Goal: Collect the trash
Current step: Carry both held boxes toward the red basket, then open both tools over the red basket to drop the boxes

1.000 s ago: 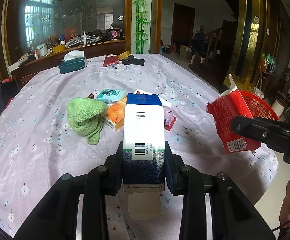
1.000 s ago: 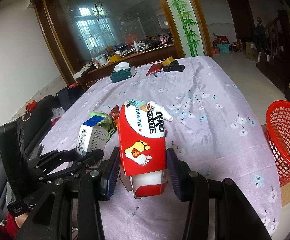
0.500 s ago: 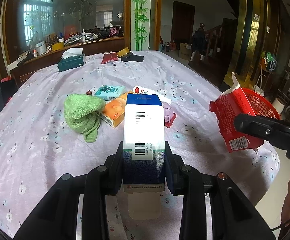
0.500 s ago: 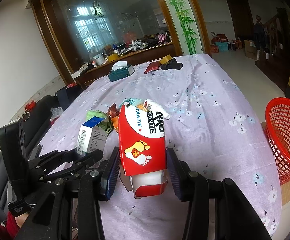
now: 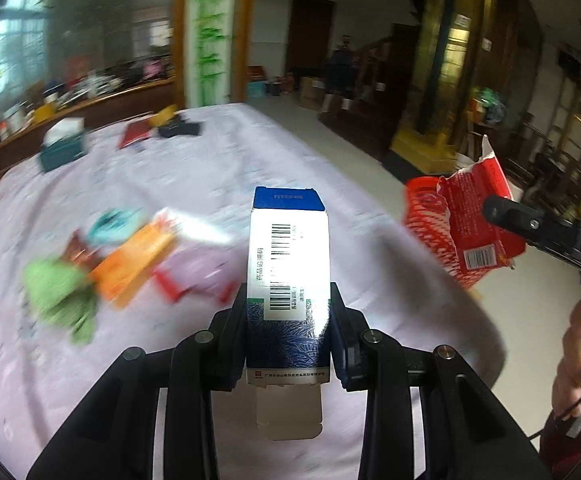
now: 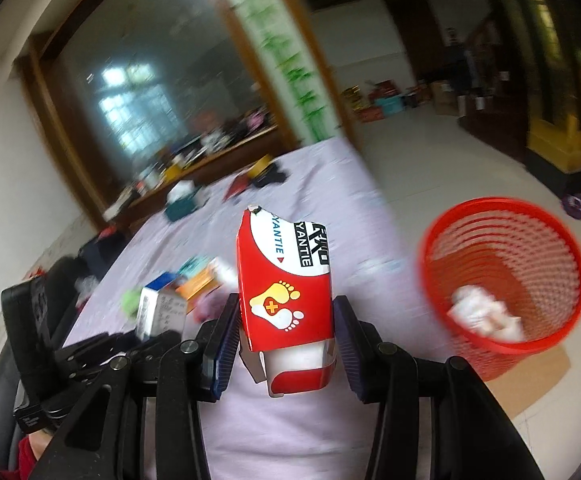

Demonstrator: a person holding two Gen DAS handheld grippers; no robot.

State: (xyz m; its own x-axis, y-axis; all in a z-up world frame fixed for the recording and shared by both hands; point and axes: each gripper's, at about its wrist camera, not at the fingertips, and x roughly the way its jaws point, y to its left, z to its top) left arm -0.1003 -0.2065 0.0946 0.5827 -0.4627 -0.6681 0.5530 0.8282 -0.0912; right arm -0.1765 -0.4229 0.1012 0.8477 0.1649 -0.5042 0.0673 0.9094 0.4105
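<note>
My left gripper (image 5: 288,336) is shut on a blue and white medicine box (image 5: 288,264) with a barcode, held upright above the table. That box (image 6: 158,312) also shows at the left of the right wrist view. My right gripper (image 6: 286,332) is shut on a torn red carton (image 6: 284,284) printed with two footprints; the same red carton (image 5: 474,224) appears at the right of the left wrist view. A red mesh bin (image 6: 506,276) stands on the floor right of the table, with crumpled white paper (image 6: 484,316) inside. More litter lies blurred on the table: a green cloth (image 5: 60,296) and an orange box (image 5: 134,264).
The table (image 5: 194,176) has a lilac flowered cloth; a teal tissue box (image 5: 62,150) and dark items (image 5: 180,128) lie at its far end. A cluttered sideboard (image 6: 210,148) runs behind. A brown cardboard sheet (image 6: 530,376) lies under the bin. A black chair (image 6: 70,276) stands at the left.
Both grippers have swung to the right with their boxes still held. The red bin has come much closer and larger in the right wrist view, and the table litter has slid left.
</note>
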